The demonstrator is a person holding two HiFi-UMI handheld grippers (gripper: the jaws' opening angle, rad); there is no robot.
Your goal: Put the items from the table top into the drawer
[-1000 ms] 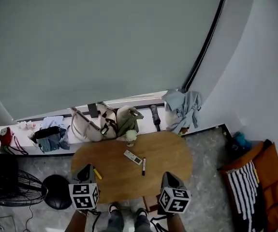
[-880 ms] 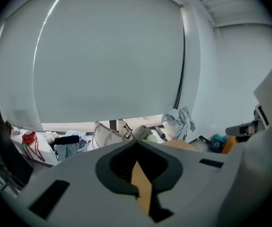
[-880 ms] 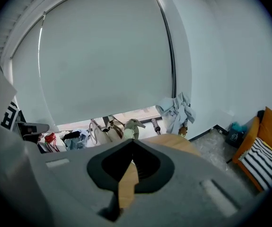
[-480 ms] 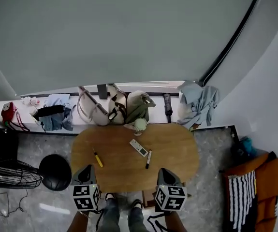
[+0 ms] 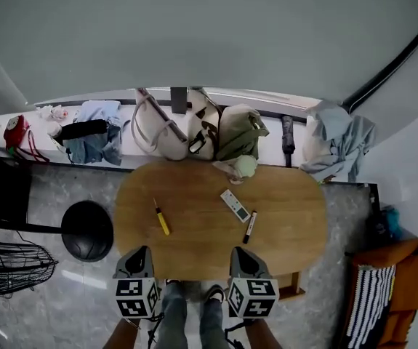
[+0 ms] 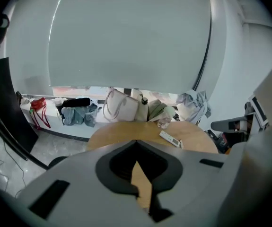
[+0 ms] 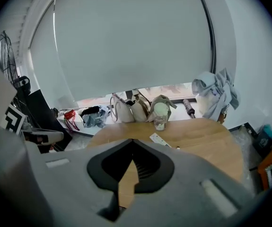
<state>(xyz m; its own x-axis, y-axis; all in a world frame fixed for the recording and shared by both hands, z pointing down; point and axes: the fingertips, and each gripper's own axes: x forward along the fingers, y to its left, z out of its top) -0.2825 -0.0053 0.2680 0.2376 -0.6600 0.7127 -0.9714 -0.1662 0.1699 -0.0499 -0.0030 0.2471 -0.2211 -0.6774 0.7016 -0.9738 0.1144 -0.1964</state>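
On the oval wooden table lie a yellow pen, a white remote and a black marker. A clear cup with a pale green lid stands at the far edge. My left gripper hovers at the near edge, left of centre, shut with nothing in it. My right gripper hangs beside it on the right, also shut and empty. The left gripper view shows the remote past the closed jaws. The right gripper view shows the cup and the remote.
Handbags and an olive bag lean on the window sill behind the table. Clothes lie at the left and a pale blue cloth at the right. A black round stool and a fan stand on the floor to the left.
Both grippers have come down and now sit just over the table's near edge. The head view has tilted lower, so the table looks larger. The items have not moved.
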